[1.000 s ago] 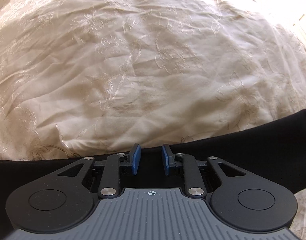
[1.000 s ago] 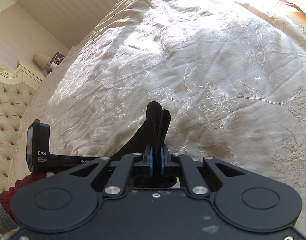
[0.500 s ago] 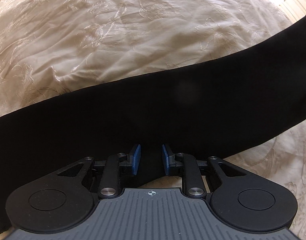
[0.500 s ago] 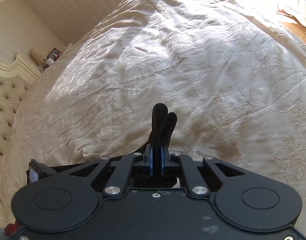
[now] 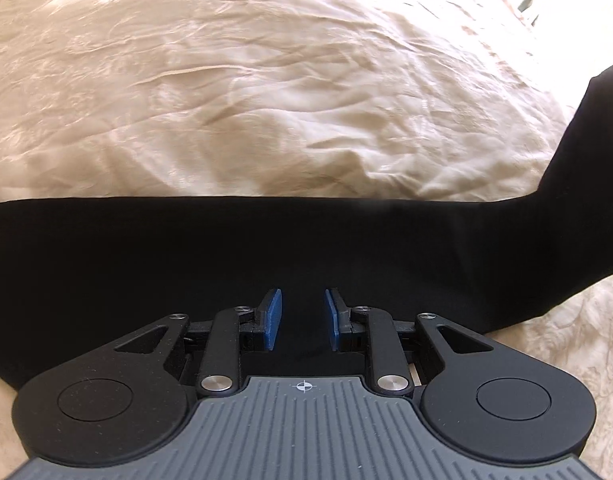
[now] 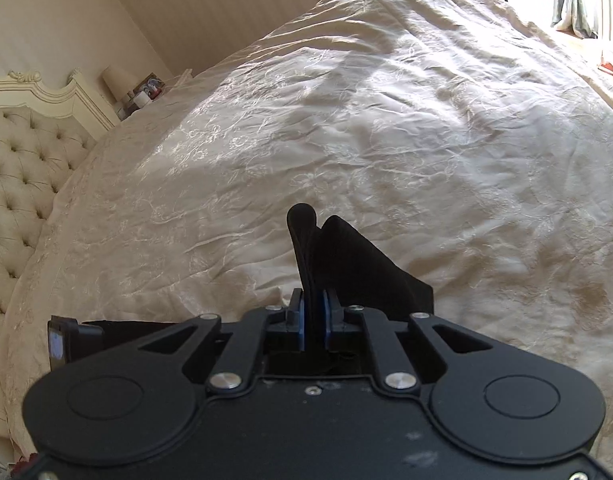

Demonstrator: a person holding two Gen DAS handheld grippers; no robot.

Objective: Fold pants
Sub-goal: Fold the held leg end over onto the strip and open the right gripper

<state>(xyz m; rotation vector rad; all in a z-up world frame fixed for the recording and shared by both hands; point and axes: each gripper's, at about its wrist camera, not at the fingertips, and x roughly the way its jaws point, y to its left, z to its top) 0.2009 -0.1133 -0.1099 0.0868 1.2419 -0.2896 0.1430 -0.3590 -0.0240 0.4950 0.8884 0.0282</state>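
Observation:
The black pants (image 5: 266,248) lie as a wide dark band across the cream bedspread in the left wrist view, with one part rising at the right edge. My left gripper (image 5: 302,312) is open, its blue pads apart just over the black cloth, holding nothing. My right gripper (image 6: 313,300) is shut on a bunched fold of the pants (image 6: 346,260), which sticks up and out past the pads above the bed.
The cream embroidered bedspread (image 6: 386,140) fills both views. A tufted headboard (image 6: 22,176) stands at the left. A nightstand with a lamp (image 6: 120,80) is beyond it. The other gripper's body (image 6: 66,342) shows at the lower left of the right wrist view.
The left gripper's view has swung over the pants, which now run level across the frame. The right gripper has lifted slightly with its fold, and more cloth fans out to the right.

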